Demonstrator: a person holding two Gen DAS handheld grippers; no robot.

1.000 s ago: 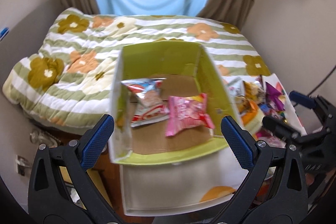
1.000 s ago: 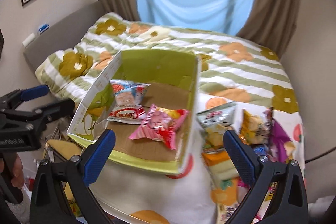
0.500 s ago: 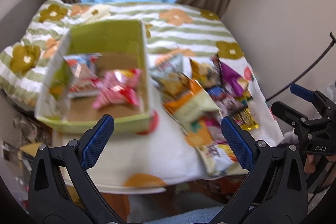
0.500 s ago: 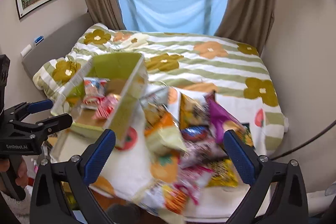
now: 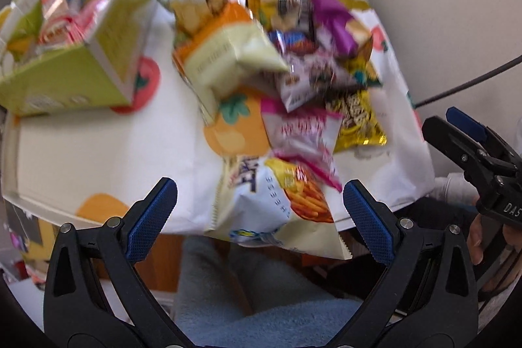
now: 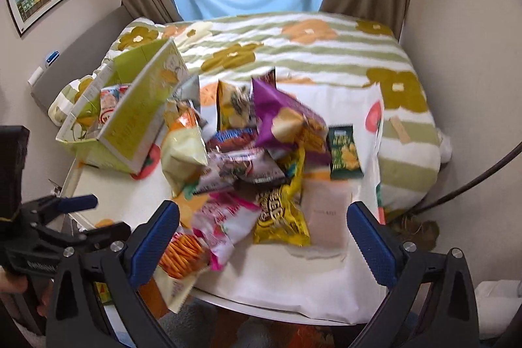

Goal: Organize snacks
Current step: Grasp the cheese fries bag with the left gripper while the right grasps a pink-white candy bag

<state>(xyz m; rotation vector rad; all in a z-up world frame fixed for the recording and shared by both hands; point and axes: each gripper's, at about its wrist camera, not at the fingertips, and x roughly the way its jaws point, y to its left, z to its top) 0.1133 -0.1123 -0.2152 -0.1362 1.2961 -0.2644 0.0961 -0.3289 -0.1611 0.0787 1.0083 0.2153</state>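
Left gripper [image 5: 259, 201]: hovering over the near edge of the desk [image 5: 98, 158], jaws standing wide apart and gripping nothing.
Right gripper [image 6: 262, 230]: hanging above the snack pile [image 6: 254, 158], jaws likewise spread and empty.
Snacks: lying heaped on the cloth-covered desk to the right of the green box [image 6: 130, 119], overlapping one another; a few packets are already sitting inside the box.
Nearest packet: a white cheese-snack bag [image 5: 274, 211] is jutting out past the desk's front edge, right between the left gripper's fingertips.
Step, as I judge it: lining up a pick from the pile, most likely that overhanging bag.
Risk: the bag is looking poorly supported, so a nudge instead of a clean pinch could be sending it to the floor.
Second risk: the packets are interleaved, so lifting one could be dragging its neighbours off the desk.
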